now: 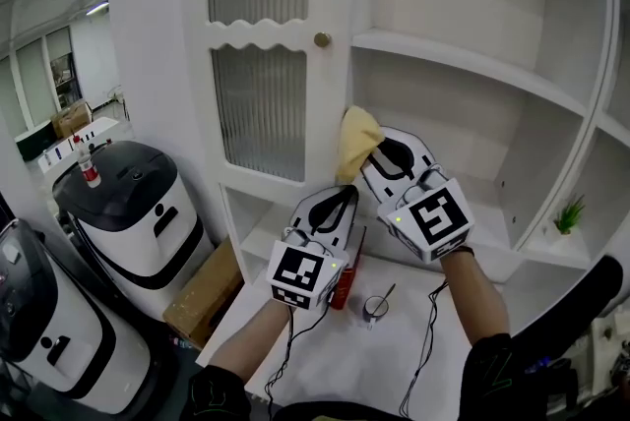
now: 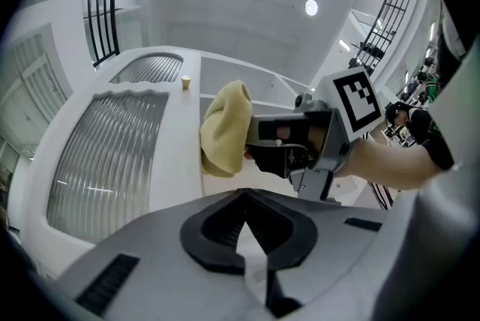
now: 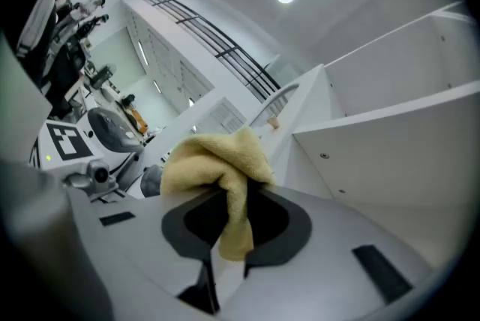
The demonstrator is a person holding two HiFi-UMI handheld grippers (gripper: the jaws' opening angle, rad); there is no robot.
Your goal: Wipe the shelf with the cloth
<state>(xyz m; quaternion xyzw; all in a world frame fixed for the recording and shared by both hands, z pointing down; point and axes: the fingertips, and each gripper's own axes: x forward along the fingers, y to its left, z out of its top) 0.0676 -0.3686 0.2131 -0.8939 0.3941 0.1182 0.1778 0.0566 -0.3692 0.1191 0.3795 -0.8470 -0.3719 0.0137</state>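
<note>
A yellow cloth [image 1: 356, 138] is bunched up in front of the white cabinet's door post, level with the lower open shelf [image 1: 489, 205]. My right gripper [image 1: 378, 150] is shut on it. In the right gripper view the cloth [image 3: 214, 166] spills out over the jaws of that gripper [image 3: 232, 199], and a fold hangs down between them. My left gripper [image 1: 346, 198] sits just below and to the left, shut with nothing in it. The left gripper view has its closed jaws [image 2: 244, 197] pointing up at the cloth [image 2: 225, 128] and at the right gripper [image 2: 259, 139].
A ribbed-glass door [image 1: 261, 109] with a brass knob [image 1: 322, 39] stands left of the open shelves [image 1: 463, 61]. On the counter below are a red can [image 1: 343, 287], a small cup [image 1: 375, 309] and cables. A small plant [image 1: 568, 214] is at the right, and white machines [image 1: 138, 208] and a cardboard box [image 1: 202, 296] at the left.
</note>
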